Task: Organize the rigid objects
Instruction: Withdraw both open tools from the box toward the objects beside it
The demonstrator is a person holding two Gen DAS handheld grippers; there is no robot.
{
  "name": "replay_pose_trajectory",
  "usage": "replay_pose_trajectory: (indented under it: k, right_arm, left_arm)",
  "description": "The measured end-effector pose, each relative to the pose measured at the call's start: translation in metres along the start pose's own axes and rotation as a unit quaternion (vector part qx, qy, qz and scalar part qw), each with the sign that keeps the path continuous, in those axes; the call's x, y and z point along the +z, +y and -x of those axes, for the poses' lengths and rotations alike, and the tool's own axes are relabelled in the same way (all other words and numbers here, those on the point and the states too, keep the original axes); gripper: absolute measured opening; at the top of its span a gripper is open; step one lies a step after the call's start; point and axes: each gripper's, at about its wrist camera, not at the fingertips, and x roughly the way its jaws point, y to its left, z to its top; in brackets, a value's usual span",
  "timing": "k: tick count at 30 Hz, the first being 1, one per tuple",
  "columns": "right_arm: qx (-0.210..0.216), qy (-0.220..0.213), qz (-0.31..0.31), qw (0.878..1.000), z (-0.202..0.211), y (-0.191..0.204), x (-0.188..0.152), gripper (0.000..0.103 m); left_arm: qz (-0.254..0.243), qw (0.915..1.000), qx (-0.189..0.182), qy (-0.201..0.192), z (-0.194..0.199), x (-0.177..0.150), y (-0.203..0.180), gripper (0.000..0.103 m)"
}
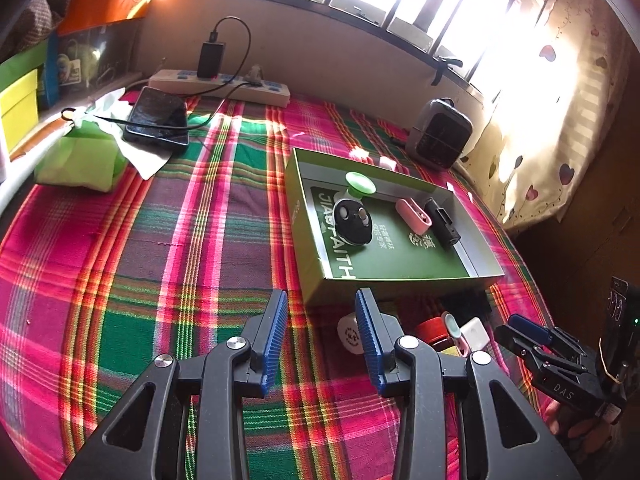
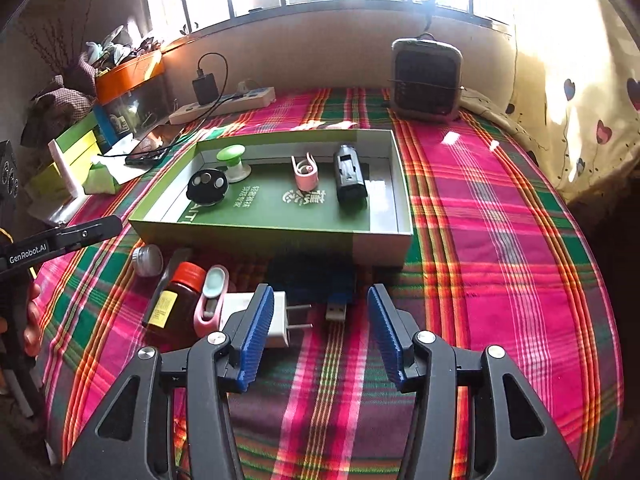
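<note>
My right gripper point(image 2: 320, 332) gapes empty; the white plug point(image 2: 276, 322) points prongs rightward. Left gripper point(image 1: 322, 340) open, possibly plastic-ridged pads.

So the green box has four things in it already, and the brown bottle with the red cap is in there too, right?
Not quite. The green box does hold four things, but the brown bottle lies outside it on the plaid cloth, in front of the box's near wall. The right wrist view shows this.
</note>
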Motion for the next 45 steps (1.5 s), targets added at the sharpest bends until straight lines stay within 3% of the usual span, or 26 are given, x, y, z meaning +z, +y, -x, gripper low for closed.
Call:
replay_pose_trajectory:
  k: [10, 20, 32, 45]
  right_arm:
    - [0.008, 0.005, -0.052, 0.999, -0.008, 0.01, 0.001, 0.051]
    - [-0.026, 0.022, -0.096, 0.995, -0.026, 0.021, 0.012, 0.053]
    - [-0.04, 0.044, -0.061, 0.996, -0.024, 0.03, 0.004, 0.054]
    - [-0.073, 0.037, -0.031, 0.996, 0.001, 0.016, -0.024, 0.054]
  left_arm:
    - [-0.004, 0.9999, -0.007, 0.009, -0.002, -0.009, -0.006, 0.034]
    - [-0.001, 0.9999, -0.012, 0.012, -0.001, -0.011, -0.004, 0.035]
    - [-0.001, 0.9995, -0.027, 0.018, 0.0, -0.01, -0.004, 0.035]
    - [-0.018, 0.9989, -0.029, 0.034, -0.003, -0.014, -0.013, 0.035]
